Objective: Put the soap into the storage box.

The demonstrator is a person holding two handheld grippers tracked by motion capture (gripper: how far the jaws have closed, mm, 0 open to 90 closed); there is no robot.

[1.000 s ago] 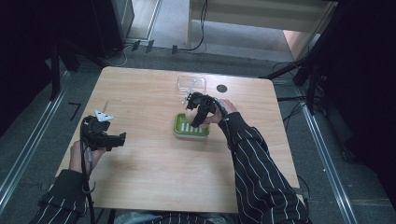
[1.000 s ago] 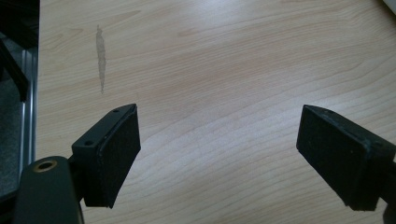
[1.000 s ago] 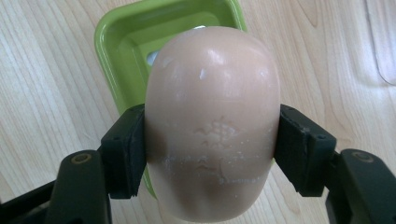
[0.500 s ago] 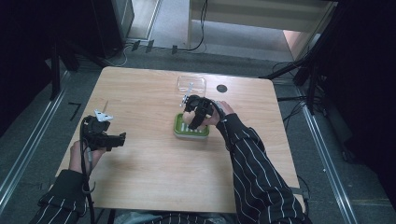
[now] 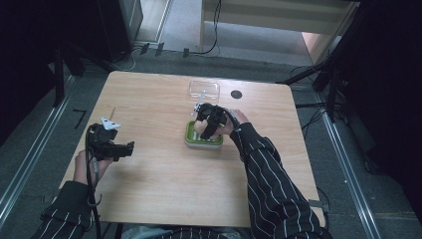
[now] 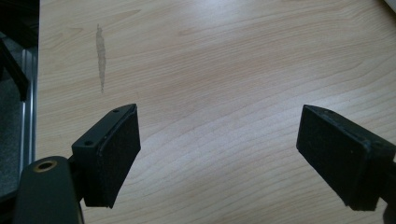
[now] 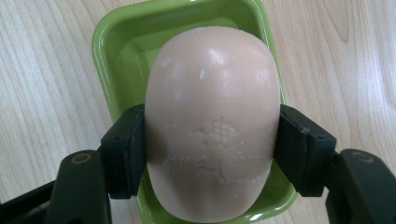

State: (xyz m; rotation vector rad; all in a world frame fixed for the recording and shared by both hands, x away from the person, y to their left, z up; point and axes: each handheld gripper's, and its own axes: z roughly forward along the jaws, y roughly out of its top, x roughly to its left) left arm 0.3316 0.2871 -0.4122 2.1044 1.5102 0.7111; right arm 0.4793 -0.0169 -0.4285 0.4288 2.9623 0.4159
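Observation:
A pale pink bar of soap (image 7: 212,126) is clamped between the jaws of my right gripper (image 7: 210,149), held just over a green soap dish (image 7: 116,51). In the high view that gripper (image 5: 209,124) hovers above the green dish (image 5: 191,142) near the table's middle. My left gripper (image 5: 119,148) rests at the table's left side, pointing right. Its jaws are spread wide in the left gripper view, with its pads (image 6: 112,156) framing only bare wood.
A clear plastic lid or tray (image 5: 204,89) lies behind the dish, and a small black round mark (image 5: 237,94) sits to its right. The wooden table (image 5: 164,194) has wide bare areas. Cables run over the floor beyond it.
My right gripper with the soap has shifted slightly left and toward the near side over the green dish. The left gripper has stayed put.

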